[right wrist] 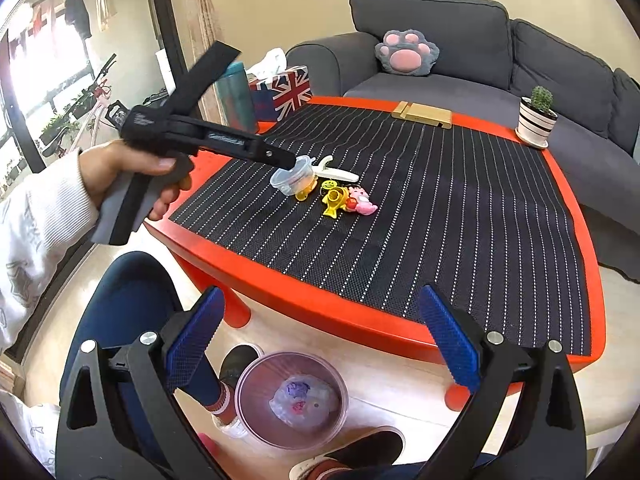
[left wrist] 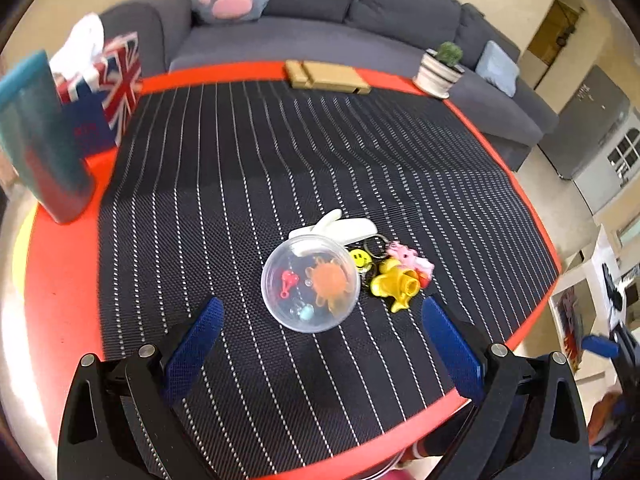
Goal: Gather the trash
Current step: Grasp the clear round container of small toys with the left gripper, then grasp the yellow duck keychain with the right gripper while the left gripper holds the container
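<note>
Red bench point(left wrist: 60, 280) with striped black mat, clear capsule point(left wrist: 310, 284) beside keychain toys point(left wrist: 394, 276), left tongs point(left wrist: 320, 320) spread wide around capsule, right tongs point(right wrist: 320, 320) released above bin point(right wrist: 290, 400).

capsule point(left wrist: 310, 284) before banana point(left wrist: 340, 227), toys point(left wrist: 394, 280) perhaps touching

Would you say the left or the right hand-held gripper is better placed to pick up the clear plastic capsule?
Left. The left hand-held gripper is open right at the clear capsule; the right hand-held gripper hangs off the table over the bin.
</note>
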